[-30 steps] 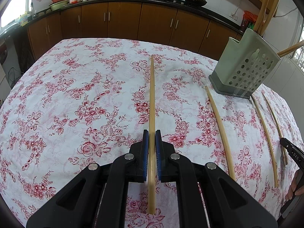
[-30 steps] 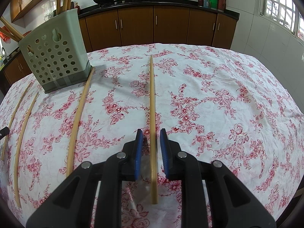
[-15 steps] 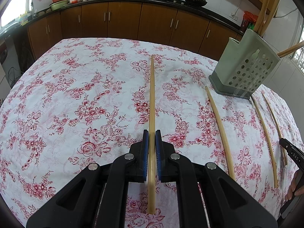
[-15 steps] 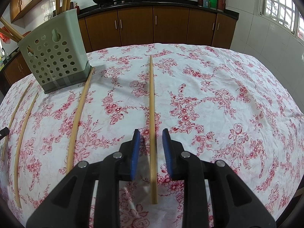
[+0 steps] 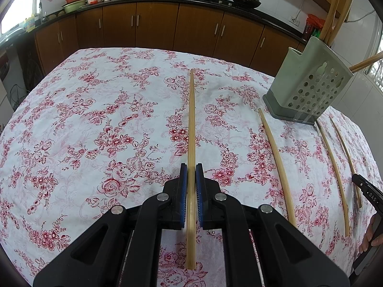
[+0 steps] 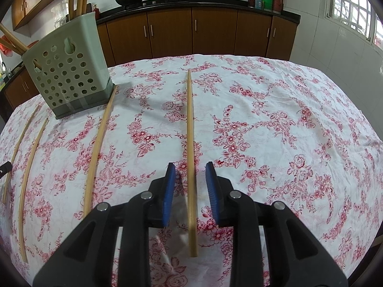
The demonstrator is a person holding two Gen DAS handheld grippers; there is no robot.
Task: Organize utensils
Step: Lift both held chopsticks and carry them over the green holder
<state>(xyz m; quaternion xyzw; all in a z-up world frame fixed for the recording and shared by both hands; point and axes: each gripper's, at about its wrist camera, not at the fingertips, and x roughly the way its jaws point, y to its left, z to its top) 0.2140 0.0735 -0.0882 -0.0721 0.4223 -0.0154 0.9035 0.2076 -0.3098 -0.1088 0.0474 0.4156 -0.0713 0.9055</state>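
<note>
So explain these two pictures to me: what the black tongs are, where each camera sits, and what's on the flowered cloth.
Nothing here is a robot arm: a person holds a two-finger gripper in each hand, and a camera on each looks along its fingers. In the left wrist view, the left gripper is shut on a chopstick. In the right wrist view, the right gripper has just been opening; another chopstick lies loose between its pads. More chopsticks lie on the tablecloth near a perforated green utensil holder.
</note>
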